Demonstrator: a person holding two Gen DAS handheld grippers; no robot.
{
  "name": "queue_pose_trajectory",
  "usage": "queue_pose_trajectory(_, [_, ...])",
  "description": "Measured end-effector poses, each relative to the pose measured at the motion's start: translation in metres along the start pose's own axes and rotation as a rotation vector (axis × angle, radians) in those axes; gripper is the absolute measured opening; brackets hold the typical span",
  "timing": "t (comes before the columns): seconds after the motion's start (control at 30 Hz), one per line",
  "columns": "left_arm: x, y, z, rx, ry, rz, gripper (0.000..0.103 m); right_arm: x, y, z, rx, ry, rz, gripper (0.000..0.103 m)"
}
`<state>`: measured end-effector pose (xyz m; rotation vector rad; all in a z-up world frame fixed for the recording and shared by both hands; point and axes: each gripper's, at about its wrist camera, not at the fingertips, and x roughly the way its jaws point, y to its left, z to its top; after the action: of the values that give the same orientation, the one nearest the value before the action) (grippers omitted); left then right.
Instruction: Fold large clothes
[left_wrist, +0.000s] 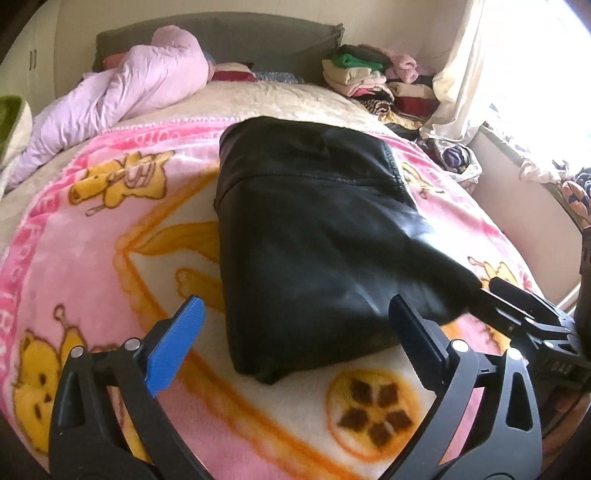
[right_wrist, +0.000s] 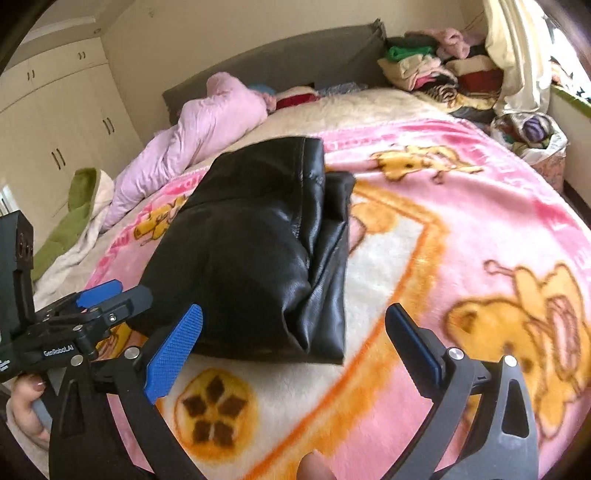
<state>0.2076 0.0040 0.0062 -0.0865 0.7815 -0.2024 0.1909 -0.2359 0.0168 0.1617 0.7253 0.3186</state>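
Observation:
A black leather garment (left_wrist: 314, 229) lies folded into a thick rectangle on a pink cartoon blanket (left_wrist: 92, 258) that covers the bed. My left gripper (left_wrist: 295, 343) is open wide. Its blue pads stand either side of the garment's near edge and do not press on it. In the right wrist view the same garment (right_wrist: 251, 251) shows a second folded layer along its right side. My right gripper (right_wrist: 293, 350) is open just as wide at the near edge, its pads clear of the leather. The left gripper (right_wrist: 107, 295) shows at the garment's near left corner.
A crumpled pale pink quilt (left_wrist: 122, 96) lies at the far left of the bed, below the grey headboard (left_wrist: 240, 40). Stacked clothes (left_wrist: 369, 77) fill the far right corner, beside a cream curtain (left_wrist: 465, 66). White wardrobe doors (right_wrist: 55, 122) stand on the left, with a green towel (right_wrist: 70, 221) below them.

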Motion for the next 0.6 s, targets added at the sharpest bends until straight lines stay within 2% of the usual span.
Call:
queue_pose_trajectory(0.33, [-0.052, -0.001, -0.035, 0.008, -0.098, 0.039, 0.094, -0.057, 0.019, -0.028, -0.055, -0.091, -0.038, 0.099])
queue_pose_trajectory(0.6, [-0.078, 0.000, -0.067, 0.016, -0.112, 0.080, 0.094, -0.085, 0.035, -0.064, -0.104, -0.102, -0.054, 0.099])
